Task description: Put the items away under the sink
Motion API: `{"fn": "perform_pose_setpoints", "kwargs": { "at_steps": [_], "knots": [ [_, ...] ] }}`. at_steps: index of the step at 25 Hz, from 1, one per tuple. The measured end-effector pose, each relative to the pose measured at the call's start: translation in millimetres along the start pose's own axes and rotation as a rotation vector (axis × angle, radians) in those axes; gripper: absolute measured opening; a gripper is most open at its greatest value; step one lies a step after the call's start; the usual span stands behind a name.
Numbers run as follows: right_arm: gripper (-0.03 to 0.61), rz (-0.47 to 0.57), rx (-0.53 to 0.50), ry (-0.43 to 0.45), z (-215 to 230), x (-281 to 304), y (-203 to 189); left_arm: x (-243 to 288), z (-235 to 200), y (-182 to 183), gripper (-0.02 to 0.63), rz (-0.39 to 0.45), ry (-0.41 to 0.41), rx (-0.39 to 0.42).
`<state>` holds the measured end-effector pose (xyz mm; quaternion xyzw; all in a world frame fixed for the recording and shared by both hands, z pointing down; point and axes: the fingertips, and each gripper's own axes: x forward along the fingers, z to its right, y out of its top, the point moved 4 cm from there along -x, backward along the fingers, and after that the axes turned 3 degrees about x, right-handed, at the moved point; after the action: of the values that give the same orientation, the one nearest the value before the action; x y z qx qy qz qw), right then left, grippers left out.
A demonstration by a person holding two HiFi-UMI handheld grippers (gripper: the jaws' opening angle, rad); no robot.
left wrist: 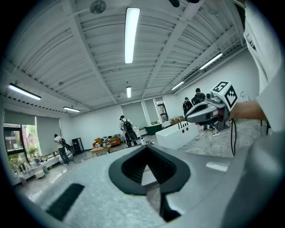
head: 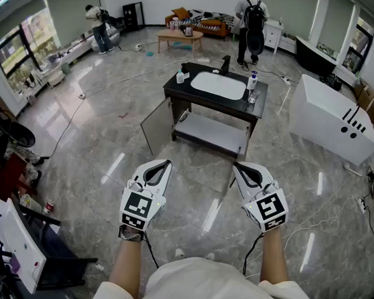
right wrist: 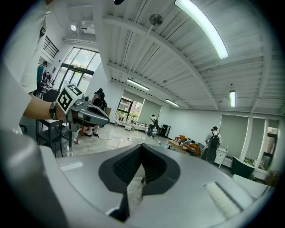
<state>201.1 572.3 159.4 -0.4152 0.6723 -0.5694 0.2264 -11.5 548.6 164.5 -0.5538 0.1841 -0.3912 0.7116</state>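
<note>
Left gripper [head: 165,165]: clenched, empty, well short of sink cabinet [head: 204,101] | right gripper [head: 238,167]: clenched, empty, alongside | white bottle [head: 180,77]: on cabinet top, left end as seen | blue-capped bottle [head: 252,81], perhaps a dispenser: right end | cabinet door [head: 156,126]: open

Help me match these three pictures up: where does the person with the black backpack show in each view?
Head view: the person with the black backpack stands at the top, right of centre, beyond the sink.
Left gripper view: small, just left of centre, near mid-height.
Right gripper view: right of centre, a little below mid-height.
Shared landmark: the orange sofa, next to that person in all three.
</note>
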Motion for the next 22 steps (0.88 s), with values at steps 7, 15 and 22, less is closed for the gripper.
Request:
{"fn": "perform_pose_setpoints", "kwargs": {
  "at_steps": [7,15,22],
  "knots": [
    [0.008,0.034,0.054,-0.028,27,2,-5,20,6,0,0.005,-0.003,0.006,-0.038],
    [0.008,0.039,0.092,0.092,47,-5,-16,41,27,8,0.005,-0.028,0.033,-0.039],
    [0.008,0.06,0.118,0.146,61,-2,-22,55,40,9,0.005,-0.045,0.068,-0.051]
  ]
}}
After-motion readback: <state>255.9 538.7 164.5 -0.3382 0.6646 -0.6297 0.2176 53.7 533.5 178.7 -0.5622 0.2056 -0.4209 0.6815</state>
